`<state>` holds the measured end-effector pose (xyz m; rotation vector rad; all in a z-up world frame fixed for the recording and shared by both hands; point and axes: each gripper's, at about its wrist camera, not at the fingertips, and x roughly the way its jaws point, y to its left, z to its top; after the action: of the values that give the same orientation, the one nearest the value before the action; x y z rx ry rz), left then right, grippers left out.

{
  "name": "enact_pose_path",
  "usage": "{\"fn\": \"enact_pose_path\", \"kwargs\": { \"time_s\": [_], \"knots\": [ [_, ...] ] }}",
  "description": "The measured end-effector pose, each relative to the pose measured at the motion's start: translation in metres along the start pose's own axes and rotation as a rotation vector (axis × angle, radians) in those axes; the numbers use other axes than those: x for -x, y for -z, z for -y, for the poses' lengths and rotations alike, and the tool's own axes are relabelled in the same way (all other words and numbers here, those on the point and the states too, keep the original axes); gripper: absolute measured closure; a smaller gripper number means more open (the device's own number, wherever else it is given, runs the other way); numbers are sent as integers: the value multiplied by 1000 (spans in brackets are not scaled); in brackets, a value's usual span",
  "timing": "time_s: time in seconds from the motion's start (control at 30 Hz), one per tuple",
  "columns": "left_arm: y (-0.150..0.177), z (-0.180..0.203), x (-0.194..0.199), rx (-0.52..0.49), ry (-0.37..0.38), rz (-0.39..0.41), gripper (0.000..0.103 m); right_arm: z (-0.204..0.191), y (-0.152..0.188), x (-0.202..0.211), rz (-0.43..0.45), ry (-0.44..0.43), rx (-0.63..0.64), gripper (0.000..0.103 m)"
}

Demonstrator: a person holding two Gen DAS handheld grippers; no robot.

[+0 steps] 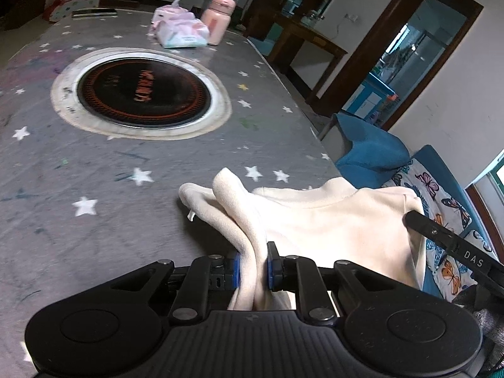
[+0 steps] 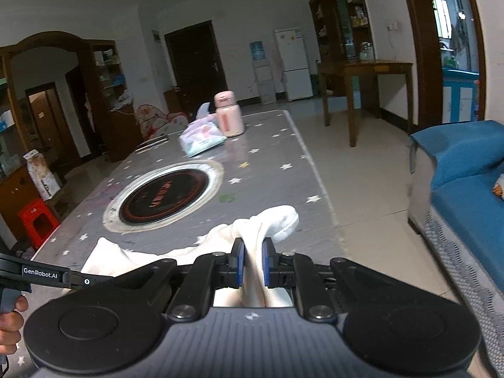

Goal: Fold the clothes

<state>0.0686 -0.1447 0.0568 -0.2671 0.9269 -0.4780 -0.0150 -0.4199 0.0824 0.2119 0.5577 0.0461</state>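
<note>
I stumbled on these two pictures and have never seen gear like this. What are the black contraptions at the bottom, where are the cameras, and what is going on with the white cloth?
There is no robot here. A person holds a hand-held claw in each hand, and each one carries a wide-angle camera looking forward along its two fingers. One picture comes from the left claw, the other from the right claw.

Both claws are shut on the same cream garment, pinching bunched fabric between their blue pads; part of it rests on the table.

The table has a grey cover with white stars and a round black cooktop set into it. At the far end stand a pink bottle and packs of tissues.
</note>
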Motion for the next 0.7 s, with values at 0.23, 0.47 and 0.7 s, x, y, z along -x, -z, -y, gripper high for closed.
{"fn": "enact_pose_path", "kwargs": {
  "time_s": [0.23,0.47,0.7],
  "knots": [
    [-2,26,-19,-47,-10,-15,86,24,-5,-4,-2,49,-17,93],
    [1,39,-31,-72,-15,-36,86,43,2,-12,-22,81,-34,93],
    [6,46,-37,-100,-28,-50,86,56,7,-18,-41,101,-44,93]
  ]
}}
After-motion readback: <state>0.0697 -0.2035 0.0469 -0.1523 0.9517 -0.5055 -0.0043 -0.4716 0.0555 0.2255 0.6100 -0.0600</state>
